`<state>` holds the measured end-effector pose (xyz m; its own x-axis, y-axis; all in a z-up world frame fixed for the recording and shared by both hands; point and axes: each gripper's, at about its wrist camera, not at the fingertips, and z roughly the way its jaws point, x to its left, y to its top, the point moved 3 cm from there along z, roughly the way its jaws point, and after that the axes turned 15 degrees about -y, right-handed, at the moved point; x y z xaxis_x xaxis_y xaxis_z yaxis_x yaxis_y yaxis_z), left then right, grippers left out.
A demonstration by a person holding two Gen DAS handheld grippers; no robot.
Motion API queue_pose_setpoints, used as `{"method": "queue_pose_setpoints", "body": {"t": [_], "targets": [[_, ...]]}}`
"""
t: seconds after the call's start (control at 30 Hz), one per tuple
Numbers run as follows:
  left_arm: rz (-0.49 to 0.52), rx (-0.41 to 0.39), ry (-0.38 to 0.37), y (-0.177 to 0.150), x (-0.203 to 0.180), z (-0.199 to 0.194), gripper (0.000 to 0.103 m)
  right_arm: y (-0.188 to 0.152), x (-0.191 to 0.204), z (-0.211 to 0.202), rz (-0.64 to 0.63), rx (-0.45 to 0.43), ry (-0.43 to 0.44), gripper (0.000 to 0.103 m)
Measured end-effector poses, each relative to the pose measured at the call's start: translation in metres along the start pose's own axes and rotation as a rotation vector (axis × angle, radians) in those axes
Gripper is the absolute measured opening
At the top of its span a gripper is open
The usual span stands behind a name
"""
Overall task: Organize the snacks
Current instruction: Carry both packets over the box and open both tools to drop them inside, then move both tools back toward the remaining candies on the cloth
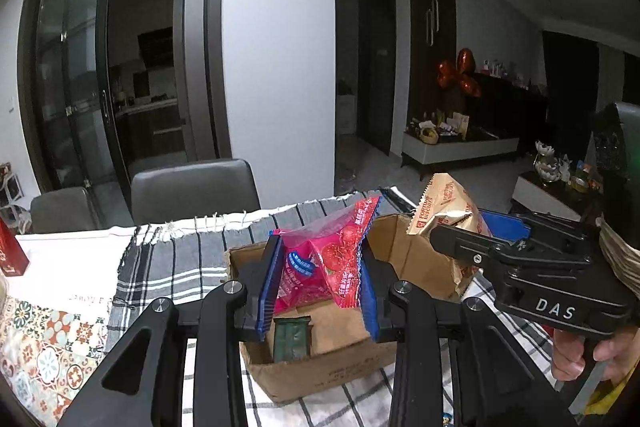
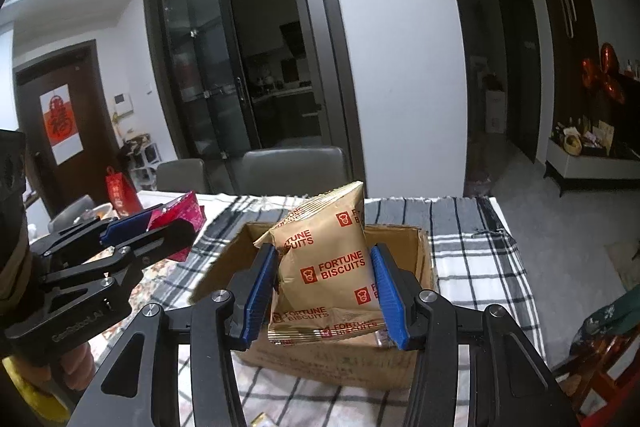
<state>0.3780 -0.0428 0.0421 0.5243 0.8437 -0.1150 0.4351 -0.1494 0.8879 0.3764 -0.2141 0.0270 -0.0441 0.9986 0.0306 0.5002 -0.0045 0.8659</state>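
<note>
Pink snack bag [image 1: 326, 263] sits clamped betw. the blue pads of the left gripper [image 1: 320, 283], held in the air above the open cardboard box [image 1: 320, 367]. Its long axis runs diagonal, top corner leaning up and to the right, crimped edge uppermost; the lower end hangs toward the box interior. A dark green packet [image 1: 292, 339] stands upright inside the box, against the near wall.

Right gripper [image 2: 326, 291] is closed on a tan biscuit pack [image 2: 324, 263], pads pressing both side edges. Pack is roughly upright, long axis near vertical w/ slight tilt, top leaning left; printed face toward the camera, bottom seam low over the box [image 2: 420, 259].

Both grippers point forward and downward over the box, side by side, left one level w/ the right. A hand [image 1: 576, 351] wraps the right gripper's handle; fingers [image 2: 78, 367] hold the left handle.

Box rests on a plaid cloth [image 2: 472, 247] on the table.
</note>
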Motion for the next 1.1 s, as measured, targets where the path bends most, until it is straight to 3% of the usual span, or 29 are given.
{"method": "queue_pose_setpoints", "body": {"t": [0.27, 0.33, 0.37, 0.57, 1.1], "targets": [[-0.049, 0.070, -0.001, -0.006, 0.017, 0.038, 0.037, -0.005, -0.003, 0.033, -0.001, 0.036, -0.031, 0.050], [-0.052, 0.087, 0.023, -0.007, 0.019, 0.044, 0.053, -0.007, -0.004, 0.040, 0.003, 0.051, -0.041, 0.056], [-0.050, 0.086, 0.034, -0.008, 0.019, 0.044, 0.062, -0.007, -0.006, 0.042, 0.015, 0.054, -0.048, 0.067], [-0.029, 0.065, 0.060, -0.010, 0.012, 0.028, 0.067, -0.012, -0.017, 0.033, 0.039, 0.039, -0.091, 0.072], [0.036, -0.019, 0.086, -0.031, -0.026, -0.043, 0.070, -0.032, -0.010, -0.050, 0.012, -0.058, -0.106, 0.072]]}}
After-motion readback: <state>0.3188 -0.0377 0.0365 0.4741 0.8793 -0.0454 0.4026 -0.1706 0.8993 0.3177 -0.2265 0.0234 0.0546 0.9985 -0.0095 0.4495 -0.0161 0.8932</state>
